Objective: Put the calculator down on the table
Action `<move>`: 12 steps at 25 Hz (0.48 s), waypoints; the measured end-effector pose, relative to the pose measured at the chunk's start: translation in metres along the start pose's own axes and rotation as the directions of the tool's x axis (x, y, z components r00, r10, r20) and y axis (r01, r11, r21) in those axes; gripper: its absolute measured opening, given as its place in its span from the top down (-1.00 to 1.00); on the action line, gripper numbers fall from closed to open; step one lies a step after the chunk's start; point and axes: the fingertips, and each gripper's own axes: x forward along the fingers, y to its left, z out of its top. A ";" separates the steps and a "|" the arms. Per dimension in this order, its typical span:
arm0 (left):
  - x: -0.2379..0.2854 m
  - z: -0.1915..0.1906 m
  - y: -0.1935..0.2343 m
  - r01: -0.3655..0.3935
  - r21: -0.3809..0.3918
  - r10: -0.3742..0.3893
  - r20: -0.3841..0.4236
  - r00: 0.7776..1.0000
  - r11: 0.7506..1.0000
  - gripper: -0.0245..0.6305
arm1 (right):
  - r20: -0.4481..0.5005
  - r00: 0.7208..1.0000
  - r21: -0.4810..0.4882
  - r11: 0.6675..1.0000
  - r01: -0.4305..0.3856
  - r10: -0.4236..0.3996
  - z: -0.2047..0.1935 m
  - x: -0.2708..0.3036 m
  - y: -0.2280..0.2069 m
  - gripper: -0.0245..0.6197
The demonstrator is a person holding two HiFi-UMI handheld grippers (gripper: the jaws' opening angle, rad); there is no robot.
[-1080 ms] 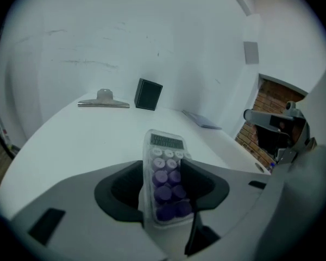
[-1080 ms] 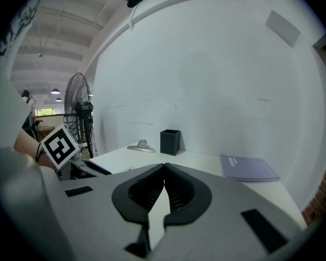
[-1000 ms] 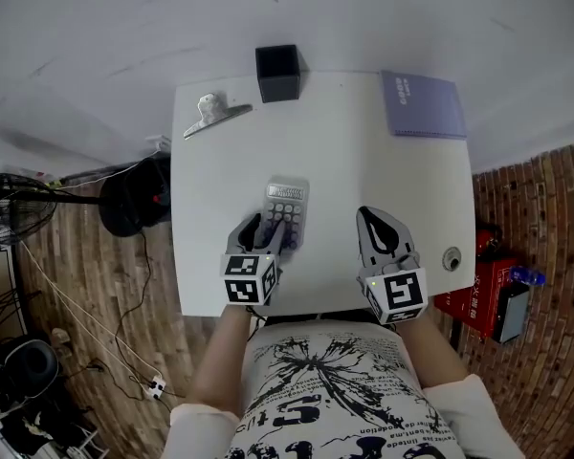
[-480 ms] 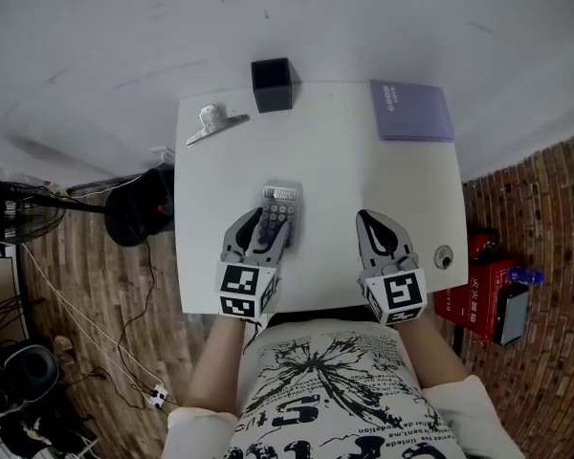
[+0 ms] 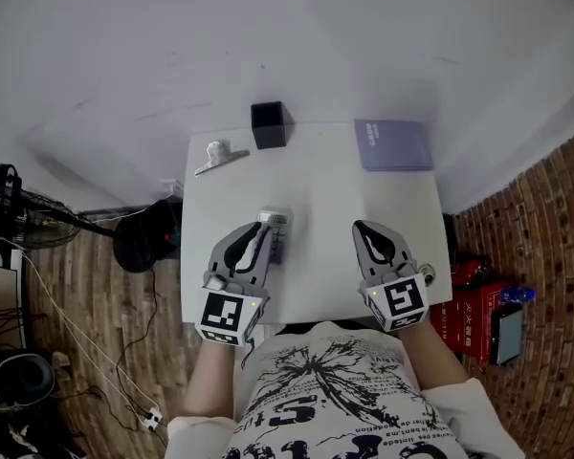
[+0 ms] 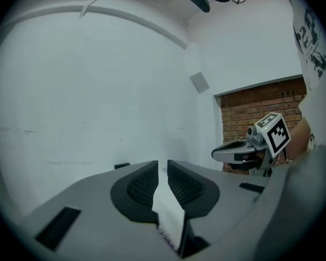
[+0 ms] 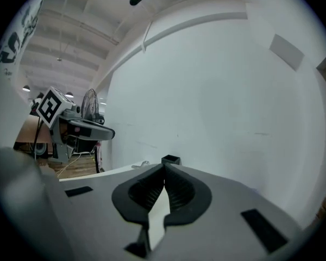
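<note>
Smooth matt white table (image 5: pixel 327 204), shiny metal clip (image 5: pixel 220 155).

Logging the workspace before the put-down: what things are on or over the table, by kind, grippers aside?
Calculator, held in the left gripper: 1
Black open-topped box: 1
Purple notebook: 1
Metal clip: 1
Total: 4

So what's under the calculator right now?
Bare white table shows around the calculator; the left gripper covers its near end, and what lies directly beneath is hidden.
</note>
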 end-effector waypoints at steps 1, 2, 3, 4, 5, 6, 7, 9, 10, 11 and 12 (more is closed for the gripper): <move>-0.003 0.008 -0.002 -0.001 0.000 0.001 0.020 1.000 1.000 0.74 | 0.010 1.000 -0.005 1.000 -0.008 0.008 0.005 -0.003 -0.001 0.88; -0.007 0.015 -0.005 -0.001 -0.004 0.001 0.038 0.999 1.000 0.76 | 0.019 1.000 -0.009 1.000 -0.014 0.014 0.009 -0.007 -0.001 0.88; -0.010 0.020 -0.008 0.000 -0.006 0.000 0.053 0.999 1.000 0.78 | 0.027 0.999 -0.011 1.000 -0.019 0.019 0.012 -0.011 -0.002 0.88; -0.013 0.024 -0.010 0.001 -0.004 -0.001 0.062 0.998 1.000 0.80 | 0.035 0.999 -0.013 1.000 -0.023 0.024 0.015 -0.014 -0.002 0.88; -0.016 0.027 -0.013 0.001 0.002 -0.001 0.068 0.998 1.000 0.83 | 0.043 0.999 -0.014 1.000 -0.027 0.028 0.018 -0.017 -0.001 0.88; -0.019 0.029 -0.015 0.002 0.009 -0.002 0.070 0.998 1.000 0.85 | 0.051 0.998 -0.016 0.999 -0.031 0.032 0.021 -0.020 -0.001 0.88; -0.021 0.030 -0.017 0.002 0.012 -0.003 0.070 0.998 1.000 0.86 | 0.058 0.998 -0.018 0.999 -0.034 0.035 0.023 -0.022 -0.001 0.88; -0.023 0.031 -0.019 0.001 0.005 -0.002 0.067 0.998 1.000 0.87 | 0.068 0.997 -0.018 0.999 -0.038 0.040 0.027 -0.025 -0.001 0.88; -0.023 0.031 -0.019 0.003 0.000 -0.003 0.066 0.998 1.000 0.88 | 0.070 0.997 -0.016 0.999 -0.039 0.040 0.027 -0.027 -0.001 0.88; -0.023 0.031 -0.020 0.006 -0.003 -0.006 0.067 0.998 1.000 0.88 | 0.070 0.997 -0.014 0.999 -0.039 0.040 0.027 -0.028 -0.002 0.88; -0.023 0.031 -0.020 0.011 -0.003 -0.010 0.068 0.998 1.000 0.88 | 0.070 0.997 -0.012 0.999 -0.041 0.042 0.026 -0.029 -0.002 0.88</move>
